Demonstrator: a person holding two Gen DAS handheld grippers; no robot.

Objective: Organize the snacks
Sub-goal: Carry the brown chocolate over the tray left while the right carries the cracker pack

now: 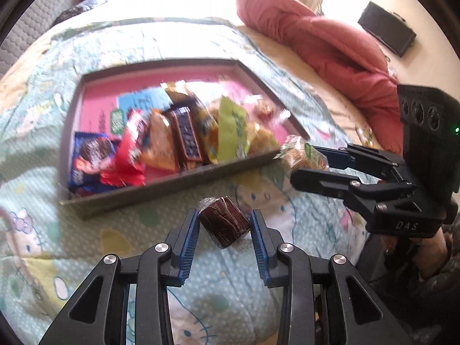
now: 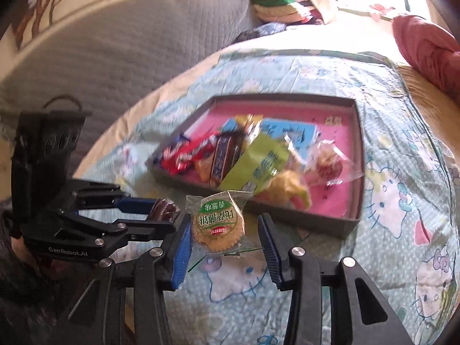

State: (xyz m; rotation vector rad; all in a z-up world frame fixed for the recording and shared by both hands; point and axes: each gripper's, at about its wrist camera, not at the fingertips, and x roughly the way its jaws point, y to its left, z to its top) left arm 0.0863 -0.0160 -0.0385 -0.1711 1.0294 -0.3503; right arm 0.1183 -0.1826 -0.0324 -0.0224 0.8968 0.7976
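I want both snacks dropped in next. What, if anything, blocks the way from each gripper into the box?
Only the box's near wall lies between; both held snacks, the brown cake and the biscuit pack, appear lifted above it. Piled snacks crowd the box's near side.

Both handheld grippers, left [image 1: 224, 224] and right [image 2: 227, 227], are black with ridged blue pads [image 1: 189, 241]. Silver screws [image 1: 161, 247] dot the linkages. One body reads "GenRobot.AI".

Bed [image 1: 43, 258] w/ cartoon-cat quilt; on it a shallow grey box [image 1: 161, 189] w/ pink floor, red duvet [image 1: 330, 43] bunched at far edge, folded clothes [image 2: 276, 5] behind.
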